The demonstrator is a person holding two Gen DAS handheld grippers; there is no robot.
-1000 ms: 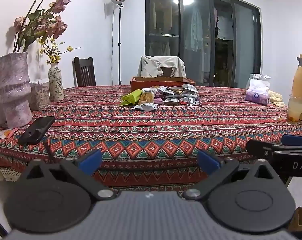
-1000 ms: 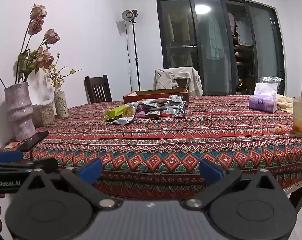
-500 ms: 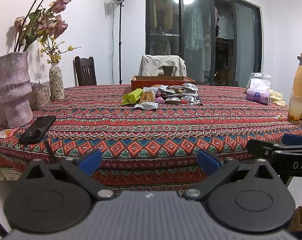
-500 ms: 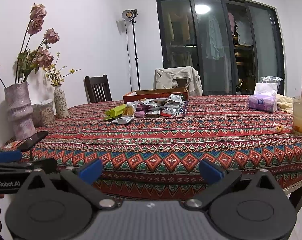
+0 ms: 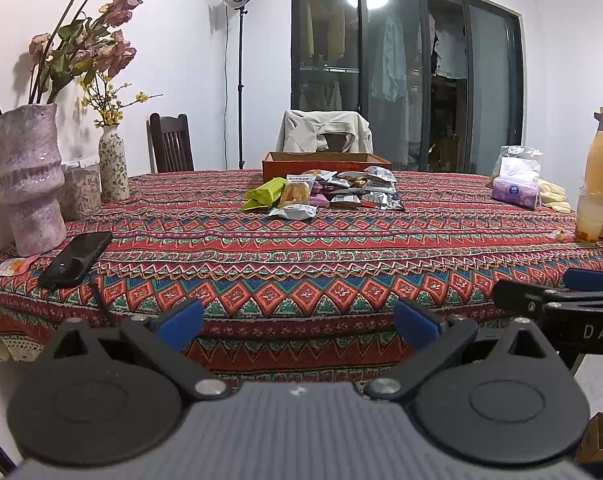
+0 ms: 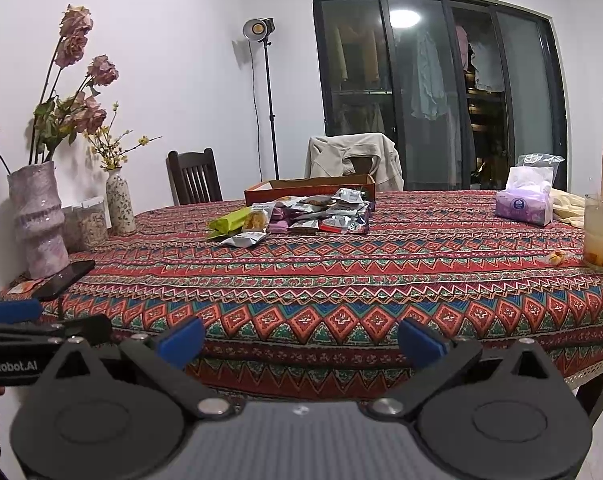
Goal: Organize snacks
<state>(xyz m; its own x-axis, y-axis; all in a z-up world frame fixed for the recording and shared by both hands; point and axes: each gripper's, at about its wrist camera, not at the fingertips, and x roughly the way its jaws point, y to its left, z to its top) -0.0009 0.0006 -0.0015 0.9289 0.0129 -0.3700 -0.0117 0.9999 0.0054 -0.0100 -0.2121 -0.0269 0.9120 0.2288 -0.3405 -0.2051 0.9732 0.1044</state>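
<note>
While both the left gripper and the right gripper hang wide apart and empty off the near table edge, the snack packets lie heaped just before the cardboard box. Reaching that far, I'd fear a sleeve catching the glass right of the box, or slippery foil wrappers sliding away from the fingers

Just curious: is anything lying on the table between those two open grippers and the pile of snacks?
No. In both wrist views only bare patterned tablecloth separates the left gripper and right gripper from the snack pile.
</note>
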